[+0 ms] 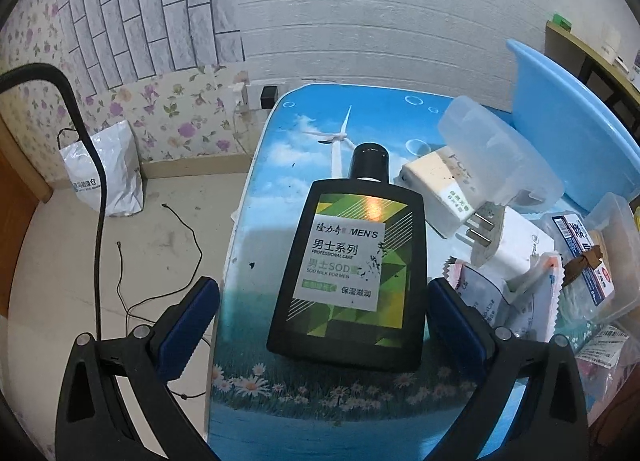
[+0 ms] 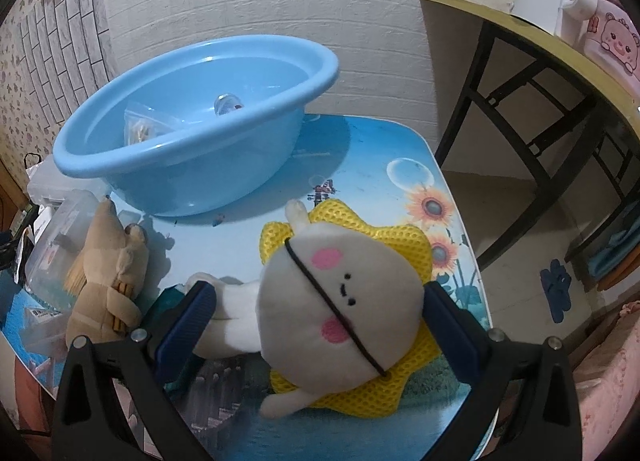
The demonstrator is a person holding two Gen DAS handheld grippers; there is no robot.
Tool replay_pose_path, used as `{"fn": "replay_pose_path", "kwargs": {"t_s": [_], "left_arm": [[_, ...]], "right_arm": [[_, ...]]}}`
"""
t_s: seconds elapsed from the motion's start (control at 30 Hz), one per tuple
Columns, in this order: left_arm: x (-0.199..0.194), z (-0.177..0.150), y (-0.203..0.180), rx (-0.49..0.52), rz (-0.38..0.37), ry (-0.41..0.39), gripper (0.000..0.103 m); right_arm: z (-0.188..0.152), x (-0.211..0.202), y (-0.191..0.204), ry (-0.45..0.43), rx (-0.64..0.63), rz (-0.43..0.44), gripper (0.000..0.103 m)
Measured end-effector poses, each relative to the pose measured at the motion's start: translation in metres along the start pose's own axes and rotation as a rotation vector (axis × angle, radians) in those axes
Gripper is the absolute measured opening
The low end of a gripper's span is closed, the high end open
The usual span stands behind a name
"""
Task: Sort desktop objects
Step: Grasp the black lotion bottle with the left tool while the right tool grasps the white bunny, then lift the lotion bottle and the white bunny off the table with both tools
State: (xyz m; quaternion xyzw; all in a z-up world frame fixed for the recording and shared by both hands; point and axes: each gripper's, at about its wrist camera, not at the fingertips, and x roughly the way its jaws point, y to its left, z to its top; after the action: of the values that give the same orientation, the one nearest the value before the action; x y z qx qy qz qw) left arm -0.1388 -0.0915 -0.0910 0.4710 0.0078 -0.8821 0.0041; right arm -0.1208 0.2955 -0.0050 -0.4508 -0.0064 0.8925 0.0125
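Desktop objects lie scattered over a small table (image 1: 280, 141) with a printed landscape top. Left wrist view: a black lotion bottle (image 1: 348, 269) with a green-and-white label lies flat near the table's left edge, cap pointing away. The left gripper (image 1: 322, 325) stands with its blue-padded fingers spread wide on either side of the bottle's lower end, neither pad touching it. Just right of the bottle are a white plug adapter (image 1: 436, 189), a clear plastic lid (image 1: 500, 157), a clear box (image 1: 612, 257) and several sachets (image 1: 488, 301); their piling makes exact contacts hard to judge.

Right wrist view: a white plush doll (image 2: 340, 293) with pink cheeks, backed by yellow mesh, lies on the table between the fingers of the right gripper (image 2: 320, 317), which are parted and appear clear of the doll on both sides. A brown plush toy (image 2: 110, 273) lies to the left. Behind stands a blue basin (image 2: 192, 165), holding a small clear bag (image 2: 148, 125) and a small round transparent item (image 2: 226, 104).
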Motion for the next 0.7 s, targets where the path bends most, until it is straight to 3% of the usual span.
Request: {"fn": "replay_pose_path", "kwargs": {"t_s": [0.17, 0.23, 0.4, 0.47, 0.57, 0.7], "left_arm": [[-0.004, -0.003, -0.008, 0.023, -0.038, -0.011, 0.101], [-0.007, -0.004, -0.016, 0.056, -0.036, -0.021, 0.083], [-0.013, -0.004, -0.028, 0.075, -0.04, -0.03, 0.062], [-0.014, -0.006, -0.029, 0.063, -0.037, -0.027, 0.062], [-0.017, -0.008, -0.03, 0.063, -0.034, -0.021, 0.062], [-0.022, -0.016, -0.03, 0.049, -0.03, -0.014, 0.062]], "right_arm": [[0.001, 0.003, -0.008, 0.027, 0.048, 0.022, 0.103], [0.001, 0.002, -0.009, 0.025, 0.04, 0.033, 0.1], [-0.001, -0.003, -0.005, 0.014, -0.004, 0.039, 0.086], [0.0, -0.009, -0.004, -0.008, -0.018, 0.04, 0.067], [0.001, -0.012, -0.006, 0.007, -0.004, 0.099, 0.067], [-0.004, -0.016, -0.007, 0.004, 0.003, 0.114, 0.067]]}}
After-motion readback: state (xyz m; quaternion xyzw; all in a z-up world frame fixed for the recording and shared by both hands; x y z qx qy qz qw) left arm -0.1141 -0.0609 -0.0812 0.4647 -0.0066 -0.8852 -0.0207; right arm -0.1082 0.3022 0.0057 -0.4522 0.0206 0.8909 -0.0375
